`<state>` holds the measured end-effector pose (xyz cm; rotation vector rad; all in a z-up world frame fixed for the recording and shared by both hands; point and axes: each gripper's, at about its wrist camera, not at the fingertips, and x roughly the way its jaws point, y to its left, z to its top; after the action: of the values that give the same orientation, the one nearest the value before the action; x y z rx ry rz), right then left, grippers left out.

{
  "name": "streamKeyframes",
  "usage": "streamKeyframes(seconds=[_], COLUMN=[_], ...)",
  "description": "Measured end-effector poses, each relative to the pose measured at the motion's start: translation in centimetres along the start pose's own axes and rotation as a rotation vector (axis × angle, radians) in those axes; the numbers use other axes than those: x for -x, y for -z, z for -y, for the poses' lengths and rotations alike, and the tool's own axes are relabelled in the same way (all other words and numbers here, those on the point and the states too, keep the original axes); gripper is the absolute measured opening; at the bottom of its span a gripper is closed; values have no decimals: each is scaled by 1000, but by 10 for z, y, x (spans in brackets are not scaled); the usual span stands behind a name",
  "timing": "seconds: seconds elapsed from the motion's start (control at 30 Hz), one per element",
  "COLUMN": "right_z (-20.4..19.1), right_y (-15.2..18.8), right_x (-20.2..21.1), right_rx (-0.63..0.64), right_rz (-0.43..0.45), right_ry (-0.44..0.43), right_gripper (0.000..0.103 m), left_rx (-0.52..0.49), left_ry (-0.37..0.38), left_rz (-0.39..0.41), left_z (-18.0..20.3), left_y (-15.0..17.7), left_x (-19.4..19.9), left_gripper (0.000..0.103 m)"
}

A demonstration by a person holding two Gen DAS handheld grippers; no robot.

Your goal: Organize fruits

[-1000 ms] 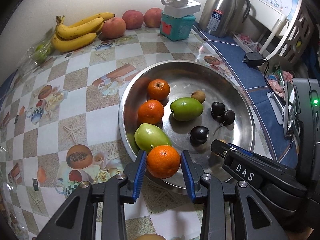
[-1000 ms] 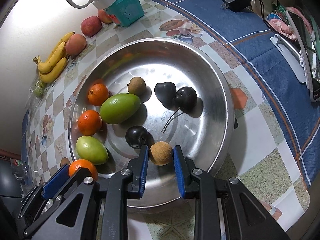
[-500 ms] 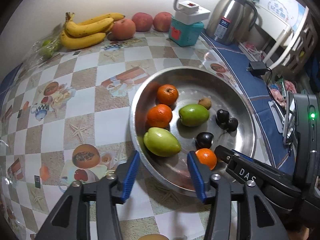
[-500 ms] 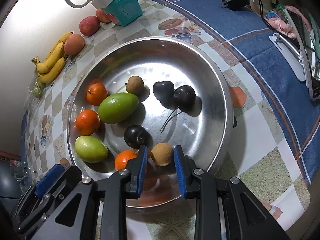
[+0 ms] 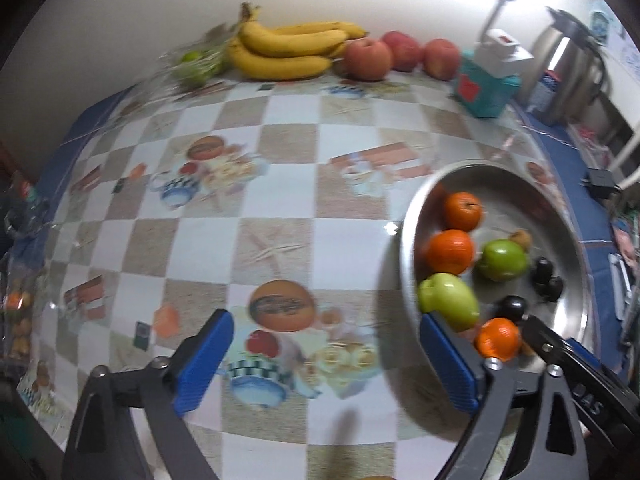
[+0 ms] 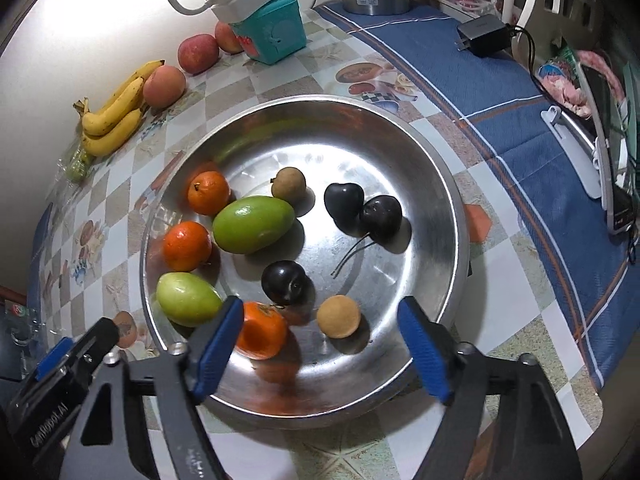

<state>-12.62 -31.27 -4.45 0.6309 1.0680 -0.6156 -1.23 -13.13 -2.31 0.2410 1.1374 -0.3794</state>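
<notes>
Item: steel bowl [image 6: 452,216], round, shallow, polished, on my bench [image 5: 280,184] under a glossy checked cloth with printed food pictures

Position: in my right view the right tongs [image 6: 320,344] stand wide apart over the near rim, clamped on nothing. A round tan fruit [image 6: 338,316] lies in the gap between the blue pads, touching neither. An orange [image 6: 262,336], smooth and slightly blurred, sits just beside the left-hand pad [image 6: 218,344]. The left tongs [image 5: 326,364] are also spread and empty, over bare cloth to the left of the bowl, one pad close against its rim

Contents of bowl: two more oranges [image 6: 209,193] along the far-left wall; two oval green fruits [image 6: 253,224], waxy; three dark glossy cherries [image 6: 344,202], two touching with thin stems; a second small brown fruit [image 6: 289,185]

Outside bowl, by the wall: bananas [image 5: 288,50], three red apples [image 5: 368,59], a teal box [image 6: 276,36], a steel kettle [image 5: 568,76]
</notes>
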Motion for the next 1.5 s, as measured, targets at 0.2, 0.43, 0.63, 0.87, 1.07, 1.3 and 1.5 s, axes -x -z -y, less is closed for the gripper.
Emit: streamKeyframes(seconds=[0.2, 0.43, 0.63, 0.87, 1.07, 1.3, 1.5], right_z=[-1, -12, -12, -18, -21, -25, -26], right_y=[5, 14, 24, 36, 46, 54, 57], right_x=[1, 11, 22, 25, 34, 51, 63], right_rx=[33, 92, 105, 141, 156, 167, 163], right_rz=[15, 55, 79, 68, 77, 118, 149], right_ry=[12, 4, 3, 9, 0, -21, -33], right_gripper=[91, 98, 98, 98, 98, 98, 98], left_rx=[5, -3, -18, -18, 6, -2, -5], left_ry=[-65, -91, -185, -228, -222, -219, -238], left_rz=[-4, -6, 21, 14, 13, 57, 104], left_z=[-12, -18, -26, -35, -43, -43, -44], left_y=[3, 7, 14, 28, 41, 49, 51], left_x=[-3, 4, 16, 25, 35, 52, 65], left_gripper=[99, 99, 99, 99, 99, 99, 99])
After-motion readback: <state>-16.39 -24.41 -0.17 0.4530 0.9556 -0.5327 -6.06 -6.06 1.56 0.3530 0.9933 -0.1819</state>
